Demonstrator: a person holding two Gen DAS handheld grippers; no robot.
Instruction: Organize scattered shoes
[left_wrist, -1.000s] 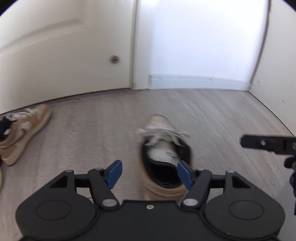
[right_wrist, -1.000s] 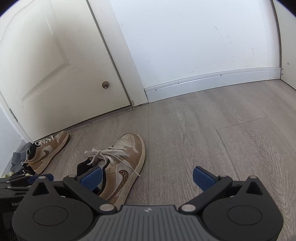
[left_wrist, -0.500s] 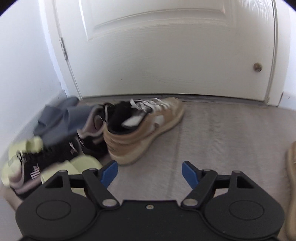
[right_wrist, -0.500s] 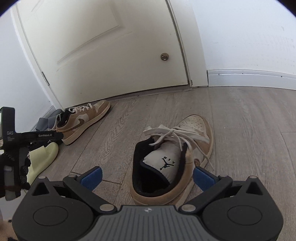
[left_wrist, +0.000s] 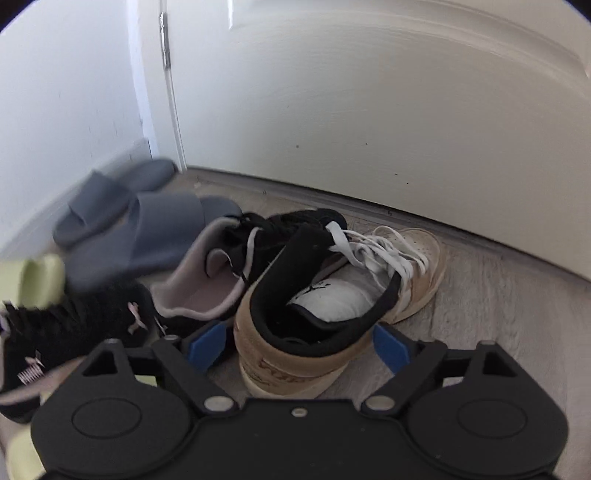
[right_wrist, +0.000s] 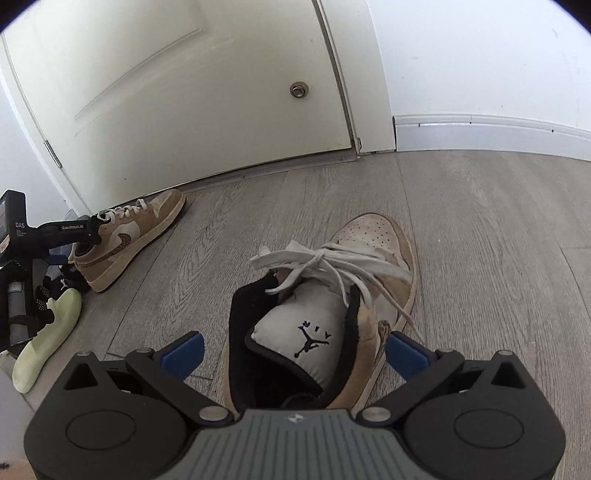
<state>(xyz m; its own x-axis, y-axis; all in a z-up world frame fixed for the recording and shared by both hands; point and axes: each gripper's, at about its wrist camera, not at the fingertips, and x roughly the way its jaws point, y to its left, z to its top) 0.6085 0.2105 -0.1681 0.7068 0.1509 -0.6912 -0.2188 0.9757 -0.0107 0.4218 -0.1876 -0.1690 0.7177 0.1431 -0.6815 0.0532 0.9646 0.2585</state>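
Note:
A tan and white sneaker (left_wrist: 332, 302) lies by the door with its heel toward me. My left gripper (left_wrist: 297, 345) is open, one blue pad on each side of that heel with small gaps. The matching tan sneaker (right_wrist: 332, 314) lies mid-floor, laces loose and a white insole showing. My right gripper (right_wrist: 295, 354) is open and straddles its heel collar. In the right wrist view the first sneaker (right_wrist: 129, 236) sits far left by the door, partly behind the left gripper's black body (right_wrist: 55, 230).
Left of the first sneaker, shoes crowd together: a black sneaker with grey lining (left_wrist: 229, 266), grey slides (left_wrist: 129, 221), a black sneaker with a white logo (left_wrist: 55, 350) and a pale green foam shoe (right_wrist: 48, 332). The white door (right_wrist: 184, 92) and baseboard (right_wrist: 480, 133) bound the wood floor.
My left gripper swung left from the mid-floor sneaker to the one by the door and closed in on its heel. My right gripper moved over the mid-floor sneaker's heel.

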